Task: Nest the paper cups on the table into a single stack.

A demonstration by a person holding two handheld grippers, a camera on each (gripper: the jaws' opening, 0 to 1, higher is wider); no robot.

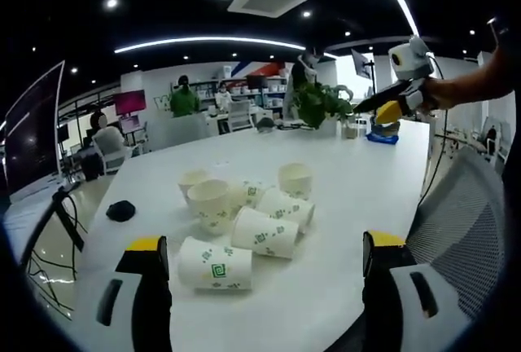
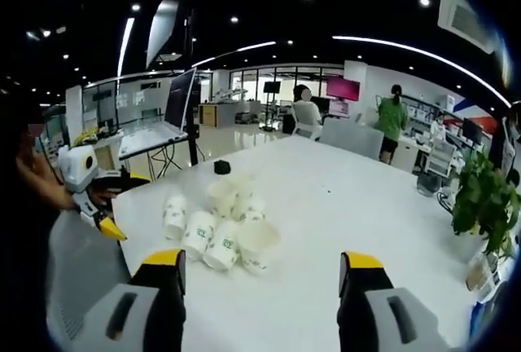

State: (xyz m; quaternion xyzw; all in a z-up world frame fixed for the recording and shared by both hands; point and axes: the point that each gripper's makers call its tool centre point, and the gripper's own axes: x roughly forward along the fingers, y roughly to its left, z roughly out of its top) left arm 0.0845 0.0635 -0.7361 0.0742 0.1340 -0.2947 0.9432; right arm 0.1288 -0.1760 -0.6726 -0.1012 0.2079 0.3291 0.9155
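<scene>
An open office around the white table (image 1: 350,197), as I see it from my two cameras.

On the table I see a small black object (image 1: 120,210) near one edge, well apart from a potted green plant (image 1: 319,105) that stands at the far end; a blue thing (image 1: 381,137) lies just beside this plant. A grey mesh chair (image 1: 468,205) is at the table's side. Behind, a person in a green top (image 2: 391,120) stands near the shelves, and another person (image 2: 307,113) sits at a desk. A dark monitor (image 2: 179,98) stands on a stand.
</scene>
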